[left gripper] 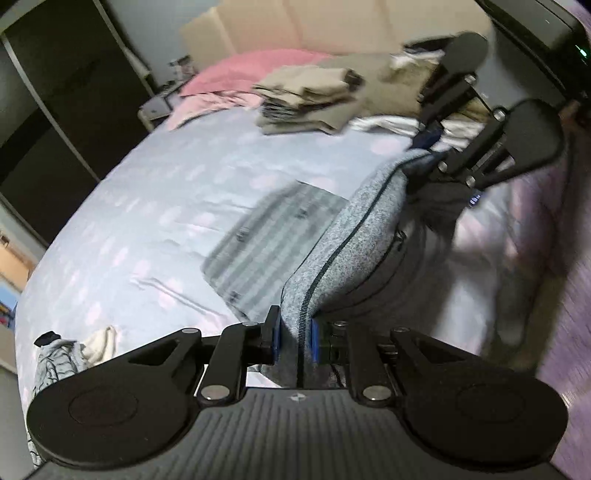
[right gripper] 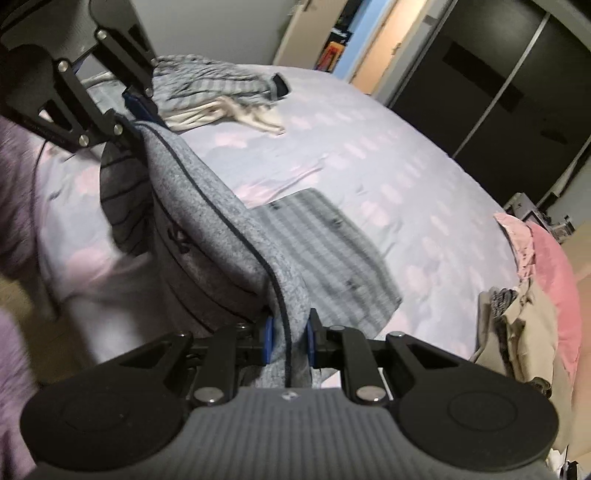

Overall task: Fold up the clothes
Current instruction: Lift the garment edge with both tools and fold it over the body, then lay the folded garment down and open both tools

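Left gripper (left gripper: 294, 334): clamped on the grey garment (left gripper: 364, 225) at its dark-piped hem.
Right gripper (right gripper: 290, 341): clamped on the same hem, opposite the left.
Garment: one, stretched between both grippers above the bed (left gripper: 147, 192).
Writing: none legible.
Open room: bare sheet beyond the hem.
Beyond: one folded stack (left gripper: 306, 98), one loose pile (right gripper: 218, 92).

A wide bed (left gripper: 155, 206) with a pale lilac, cloud-patterned sheet fills the room. A beige headboard (left gripper: 332, 26) stands far, dark sliding wardrobe doors (right gripper: 491, 96) beside a lit doorway (right gripper: 373, 44).
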`<state>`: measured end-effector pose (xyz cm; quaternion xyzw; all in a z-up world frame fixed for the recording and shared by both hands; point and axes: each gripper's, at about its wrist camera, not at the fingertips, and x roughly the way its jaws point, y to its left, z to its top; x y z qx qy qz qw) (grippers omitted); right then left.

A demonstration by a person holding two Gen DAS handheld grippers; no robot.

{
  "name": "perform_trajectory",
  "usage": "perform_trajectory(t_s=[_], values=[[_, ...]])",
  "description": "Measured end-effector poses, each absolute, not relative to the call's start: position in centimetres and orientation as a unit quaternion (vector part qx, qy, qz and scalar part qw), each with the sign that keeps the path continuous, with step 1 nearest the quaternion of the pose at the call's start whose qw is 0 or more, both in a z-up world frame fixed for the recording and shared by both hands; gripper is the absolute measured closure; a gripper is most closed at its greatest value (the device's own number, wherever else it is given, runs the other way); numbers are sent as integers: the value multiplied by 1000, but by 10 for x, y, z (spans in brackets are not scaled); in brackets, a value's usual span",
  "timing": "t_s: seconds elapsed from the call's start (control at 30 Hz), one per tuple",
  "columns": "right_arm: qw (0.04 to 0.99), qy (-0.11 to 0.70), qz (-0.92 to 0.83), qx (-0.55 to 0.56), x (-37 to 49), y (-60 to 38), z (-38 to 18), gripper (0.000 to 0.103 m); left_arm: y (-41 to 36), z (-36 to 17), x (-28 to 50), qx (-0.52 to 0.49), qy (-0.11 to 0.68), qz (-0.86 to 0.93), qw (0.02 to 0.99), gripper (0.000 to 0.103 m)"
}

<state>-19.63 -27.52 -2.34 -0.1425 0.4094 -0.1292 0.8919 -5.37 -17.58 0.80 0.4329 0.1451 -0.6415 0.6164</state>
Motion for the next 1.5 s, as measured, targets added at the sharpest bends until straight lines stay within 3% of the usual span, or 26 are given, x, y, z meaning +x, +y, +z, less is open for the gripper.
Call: perform_trajectory(t_s=[0.3,0.63,0.77,0.8,0.9,1.17,1.27,1.5], values=[[886,424,-147,-114,-134,-362,-27,84,-266,-1,-2,447,147,-638,610,90],[870,469,-156,-3,-63,-454,-78,83,-352,-59,56,454,221,-627,593,88],[862,481,-161,20,-48,-474,-98,78,-367,-75,73,444,246,-623,594,83],[861,479,-166,22,-46,-478,-100,70,-368,-75,76,439,249,-623,598,81],[863,469,-187,29,-46,-489,-96,63,-365,-74,87,419,254,-622,611,72],[859,429,-270,64,-84,-514,-62,63,-328,-36,116,297,270,-599,693,63],[860,417,-276,99,-100,-514,-54,61,-309,-24,109,282,273,-602,695,53],[859,415,-259,150,-138,-486,-55,61,-263,-24,68,278,282,-612,684,46]])
